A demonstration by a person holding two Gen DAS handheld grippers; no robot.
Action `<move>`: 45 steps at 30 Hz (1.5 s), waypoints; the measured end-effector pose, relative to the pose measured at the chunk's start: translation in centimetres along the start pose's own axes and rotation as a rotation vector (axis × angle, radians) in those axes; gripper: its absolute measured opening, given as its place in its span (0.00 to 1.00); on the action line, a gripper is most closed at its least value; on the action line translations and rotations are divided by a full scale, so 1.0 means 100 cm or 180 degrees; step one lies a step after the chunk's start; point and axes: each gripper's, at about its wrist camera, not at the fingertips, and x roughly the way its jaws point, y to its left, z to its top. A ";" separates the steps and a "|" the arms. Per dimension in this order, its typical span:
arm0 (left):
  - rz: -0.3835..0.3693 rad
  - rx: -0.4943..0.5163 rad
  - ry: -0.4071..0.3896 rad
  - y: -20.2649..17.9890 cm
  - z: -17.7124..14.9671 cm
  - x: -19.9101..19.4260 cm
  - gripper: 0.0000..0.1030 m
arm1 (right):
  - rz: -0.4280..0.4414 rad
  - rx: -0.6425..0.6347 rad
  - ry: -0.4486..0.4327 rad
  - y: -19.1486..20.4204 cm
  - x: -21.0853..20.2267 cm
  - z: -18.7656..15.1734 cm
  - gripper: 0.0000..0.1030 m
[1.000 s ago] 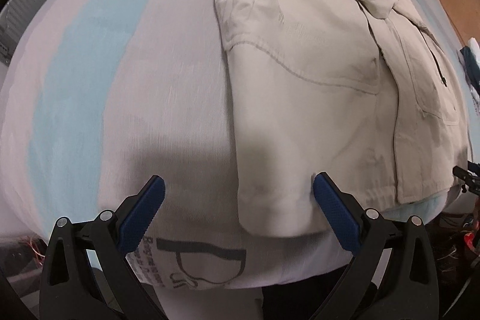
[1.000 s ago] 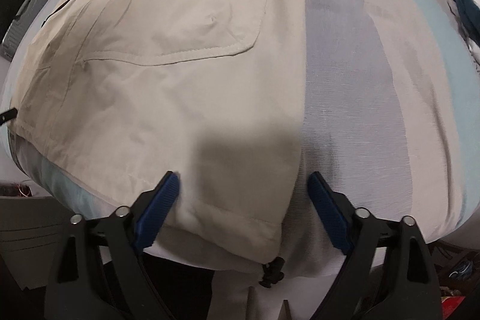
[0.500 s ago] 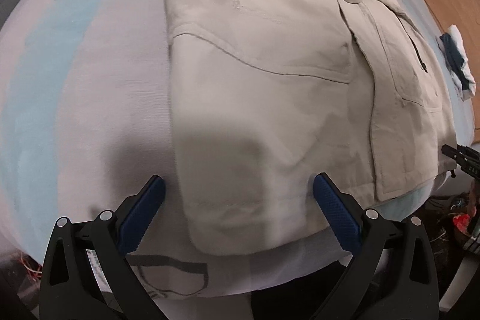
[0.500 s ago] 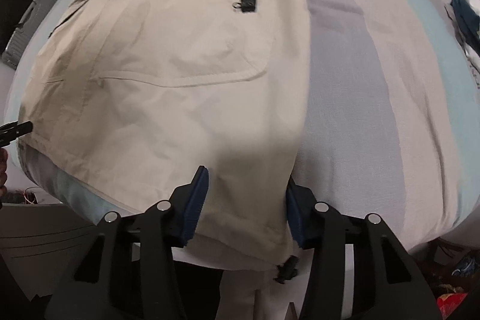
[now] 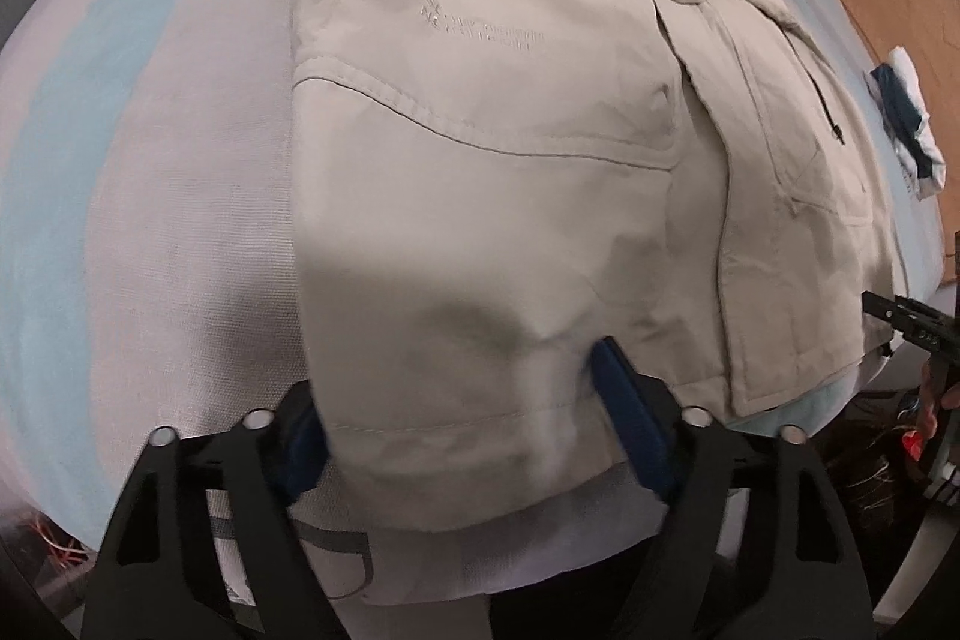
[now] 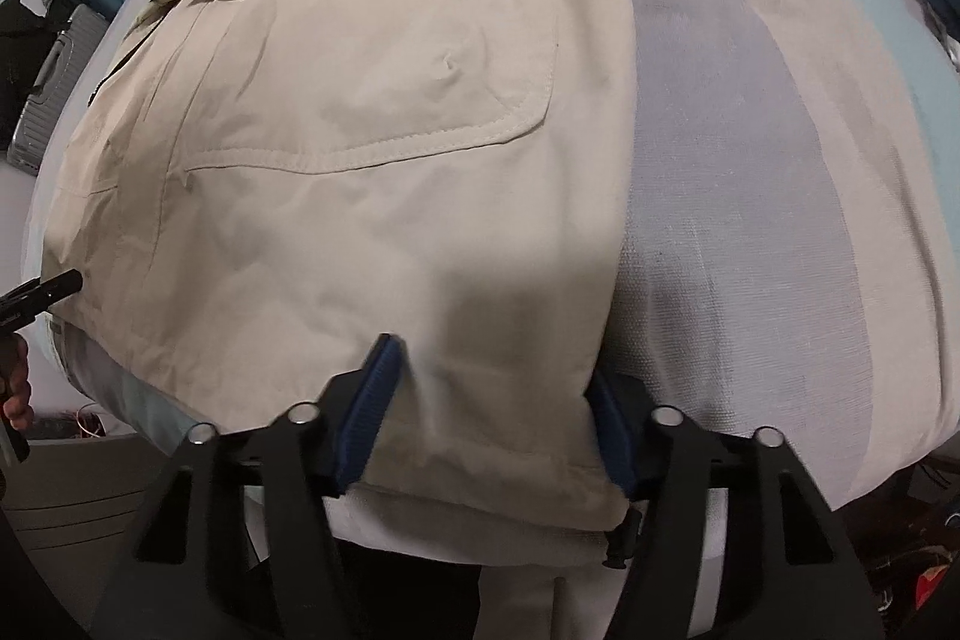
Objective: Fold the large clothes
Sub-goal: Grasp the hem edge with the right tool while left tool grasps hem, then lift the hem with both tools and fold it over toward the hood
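Note:
A beige jacket (image 5: 510,196) lies flat on a striped mattress (image 5: 150,220), its hem at the near edge. My left gripper (image 5: 462,400) straddles the jacket's left hem corner, blue pads closing in on the cloth. In the right wrist view the jacket (image 6: 372,160) fills the left half. My right gripper (image 6: 492,394) straddles its right hem corner, pads pressing the fabric from both sides. Black zip pockets show near the top in both views.
The mattress (image 6: 780,220) has grey and pale blue stripes and drops off at the near edge. A dark blue and white cloth (image 5: 906,124) lies on the wooden floor at the right. Grey cases (image 6: 48,82) stand beyond the mattress's left side.
Both grippers have moved forward onto the hem and narrowed from wide open to pinching its two corners.

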 end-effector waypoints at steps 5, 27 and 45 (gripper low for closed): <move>0.0002 0.0068 -0.0068 -0.001 -0.003 -0.011 0.48 | 0.0012 -0.0018 -0.0054 0.002 -0.010 -0.001 0.40; 0.0052 0.0177 0.0095 -0.029 0.018 -0.034 0.10 | -0.0184 -0.0052 0.0331 0.025 -0.036 0.021 0.05; 0.0291 0.0156 0.0453 -0.067 0.085 -0.106 0.09 | 0.0207 -0.0280 0.0752 0.021 -0.094 0.094 0.04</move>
